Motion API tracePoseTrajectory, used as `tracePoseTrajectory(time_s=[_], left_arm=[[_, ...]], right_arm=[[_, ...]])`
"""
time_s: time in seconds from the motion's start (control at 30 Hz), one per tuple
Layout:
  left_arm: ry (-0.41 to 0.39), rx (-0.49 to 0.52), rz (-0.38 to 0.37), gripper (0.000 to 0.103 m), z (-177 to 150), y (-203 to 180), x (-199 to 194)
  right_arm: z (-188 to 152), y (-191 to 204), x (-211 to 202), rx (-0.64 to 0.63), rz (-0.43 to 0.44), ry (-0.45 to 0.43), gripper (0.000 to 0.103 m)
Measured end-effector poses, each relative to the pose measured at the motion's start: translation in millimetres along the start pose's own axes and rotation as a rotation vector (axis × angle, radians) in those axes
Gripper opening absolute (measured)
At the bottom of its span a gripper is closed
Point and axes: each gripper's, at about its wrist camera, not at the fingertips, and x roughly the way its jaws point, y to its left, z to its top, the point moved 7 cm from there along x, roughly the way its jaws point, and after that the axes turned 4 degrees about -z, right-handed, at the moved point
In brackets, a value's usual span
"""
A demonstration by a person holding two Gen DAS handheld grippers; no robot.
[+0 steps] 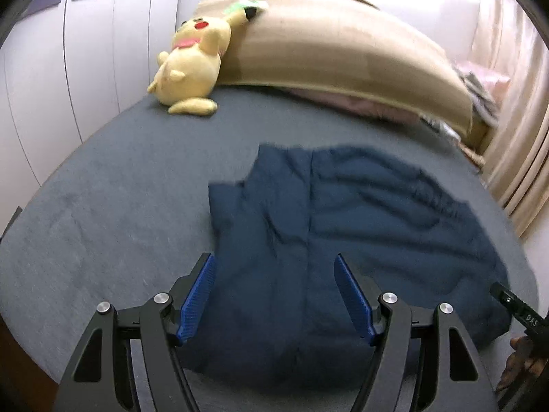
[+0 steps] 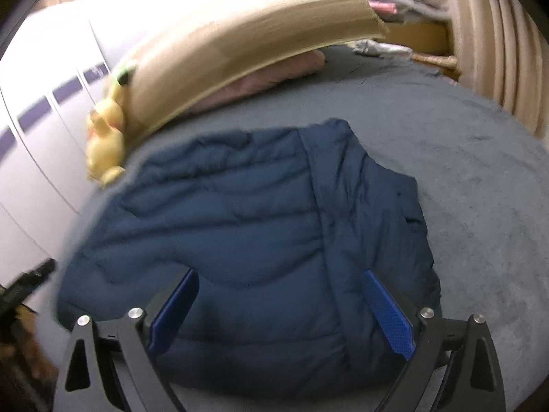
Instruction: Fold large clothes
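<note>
The one jacket point(image 2: 260, 240), dark blue and quilted, lies in a rough rectangle on the grey bed point(image 1: 103, 206), with its sides apparently turned in over the middle, so I judge the fold is well along, and it sits flat because nothing is lifting it. My left gripper point(image 1: 274, 295) hangs over the near edge of the jacket with its fingers point(image 1: 197, 300) apart and nothing between them; no cloth is pinched. My right gripper point(image 2: 279, 312) does the same over the jacket's near edge, its fingers point(image 2: 387, 312) spread wider and likewise free of cloth. I read both as having let go so the jacket can settle, with the fingers kept wide ready for a fresh hold on an edge. Beyond the jacket, toward the head of the bed, one tan cushion point(image 1: 326, 44) leans over one pink pillow point(image 2: 274, 75). One yellow plush point(image 1: 192, 65) is propped against the cushion's left end, well apart from the jacket. Past the cushion's right end lies a small heap of clothes point(image 2: 408, 0), too blurred to count. Beside the jacket's right edge hangs a curtain point(image 2: 497, 44), and white wardrobe doors point(image 1: 96, 51) stand behind the plush.
</note>
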Motion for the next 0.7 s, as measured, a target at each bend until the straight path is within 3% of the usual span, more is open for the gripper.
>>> tracePoseTrajectory(time_s=[0.13,0.27,0.33,0.4,0.47,0.53,0.63,0.7], left_arm=[[0.013,0.054,0.067,0.072,-30,5,24],[0.011,0.112,0.093,0.073,-34,3,28],[0.062,0.105,0.06,0.072,-27,6,26],[0.079,0.064,-0.015,0.072,-7,15,20],[0.042,0.005,-0.078,0.075,17,22,10],[0.032,-0.053,-0.098,0.085,46,34,16],[0.089,-0.09,-0.156,0.085,82,43,54],[0.21,-0.121,-0.2,0.085,91,45,89]], right_arm=[[-11,9,16,-0.107,-0.07,-0.045,0.098],[-14,7,23,-0.137,-0.071,0.0,0.099],[-7,5,24,-0.151,-0.041,0.067,0.099],[9,-5,13,-0.088,0.043,0.112,0.099],[41,-25,0,0.015,0.123,0.088,0.099],[77,-50,2,0.107,0.144,0.067,0.099],[111,-82,40,0.2,0.143,0.132,0.099],[122,-95,83,0.27,0.211,0.259,0.099]])
